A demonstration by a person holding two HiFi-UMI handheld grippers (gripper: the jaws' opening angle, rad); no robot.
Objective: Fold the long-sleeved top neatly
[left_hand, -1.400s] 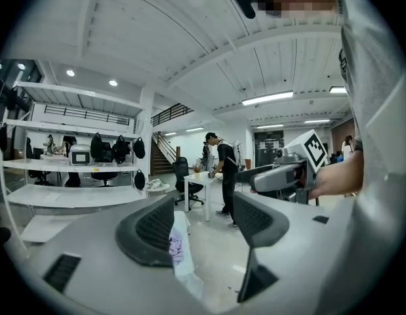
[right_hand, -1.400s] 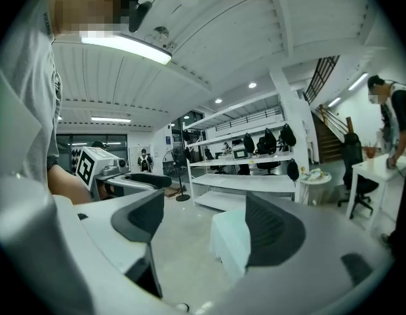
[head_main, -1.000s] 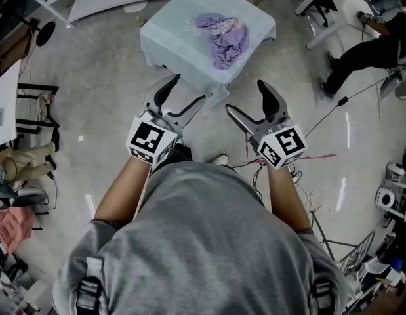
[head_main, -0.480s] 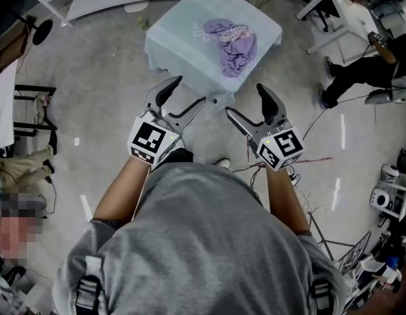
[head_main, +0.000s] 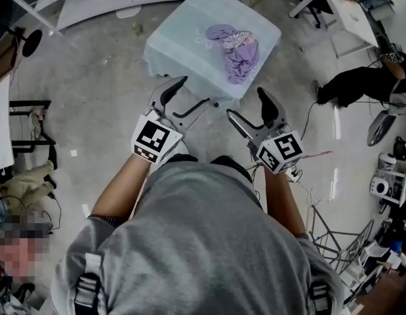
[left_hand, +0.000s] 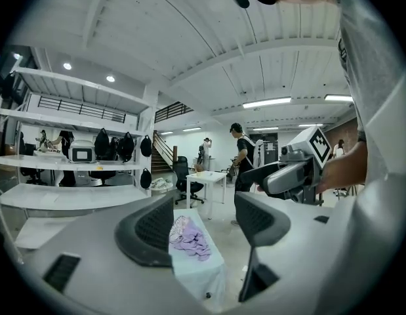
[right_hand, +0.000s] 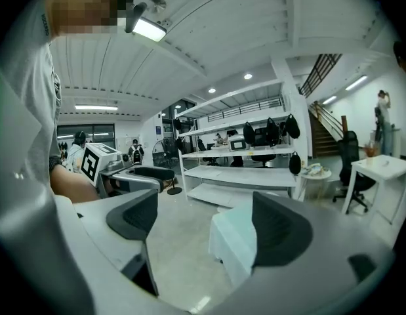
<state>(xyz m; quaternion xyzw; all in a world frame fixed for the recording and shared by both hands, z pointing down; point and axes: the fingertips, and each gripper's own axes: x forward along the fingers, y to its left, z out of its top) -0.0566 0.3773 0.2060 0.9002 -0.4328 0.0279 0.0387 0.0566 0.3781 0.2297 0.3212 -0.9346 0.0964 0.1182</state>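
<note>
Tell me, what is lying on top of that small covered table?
A crumpled purple top lies on the pale cloth draped over the table. The cloth hides the tabletop and whatever is underneath.

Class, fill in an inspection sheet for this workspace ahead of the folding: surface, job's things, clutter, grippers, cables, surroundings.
Surface: small table draped in pale cloth, standing on a grey floor.
Job's things: purple top lying crumpled on the table, not folded.
Clutter: nothing seen on the table besides the top.
Grippers: left gripper and right gripper both open and empty, short of the table.
Cables: dark cable trailing over the floor at right.
Surroundings: white shelving, white desk, person in black beside it.
</note>
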